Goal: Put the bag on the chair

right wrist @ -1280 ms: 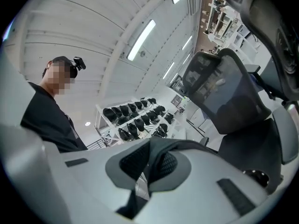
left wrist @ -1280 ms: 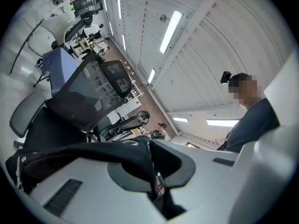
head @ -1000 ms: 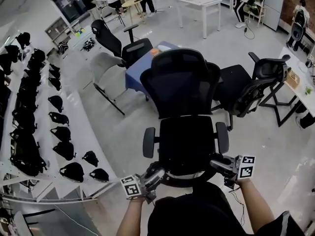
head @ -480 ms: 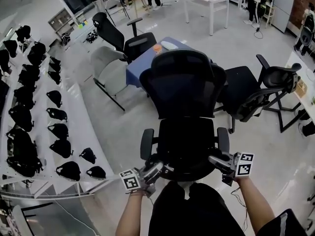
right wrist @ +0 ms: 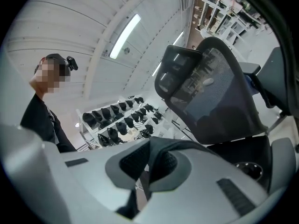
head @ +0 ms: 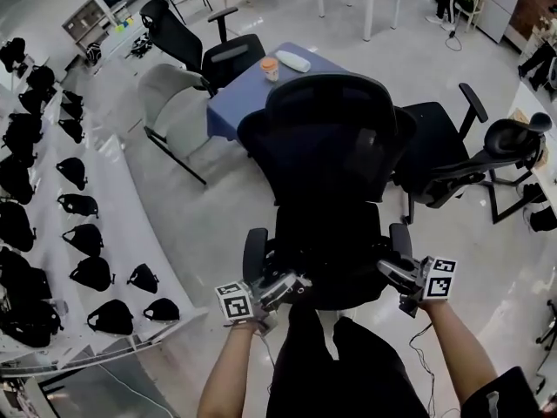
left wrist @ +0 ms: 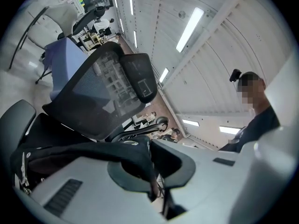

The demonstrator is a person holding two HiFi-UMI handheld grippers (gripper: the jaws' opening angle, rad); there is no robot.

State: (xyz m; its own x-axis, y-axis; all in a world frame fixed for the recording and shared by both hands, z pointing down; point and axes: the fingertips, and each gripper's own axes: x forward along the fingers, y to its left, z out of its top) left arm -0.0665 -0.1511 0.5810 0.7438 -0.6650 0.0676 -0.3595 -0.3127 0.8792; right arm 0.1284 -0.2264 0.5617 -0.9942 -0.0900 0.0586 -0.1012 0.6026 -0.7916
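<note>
The chair (head: pixel 335 138) is open only from the front, toward the person. Its armrests (head: pixel 255 252) wall both sides of the seat and the tall mesh backrest closes the far side. The left tongs (head: pixel 294 283) and right tongs (head: pixel 384 269), both clamped on the black bag (left wrist: pixel 79 152), sit at that front edge by the armrests' near ends. A blue bench (head: pixel 239 94) stands close behind the backrest, and a second black chair (head: pixel 444 146) stands close at its right. Bare floor (head: pixel 209 225) lies open on the left, up to the shelves (head: pixel 122 190).

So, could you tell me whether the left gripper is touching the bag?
Touching: the left gripper view shows the left gripper shut on the bag.
</note>
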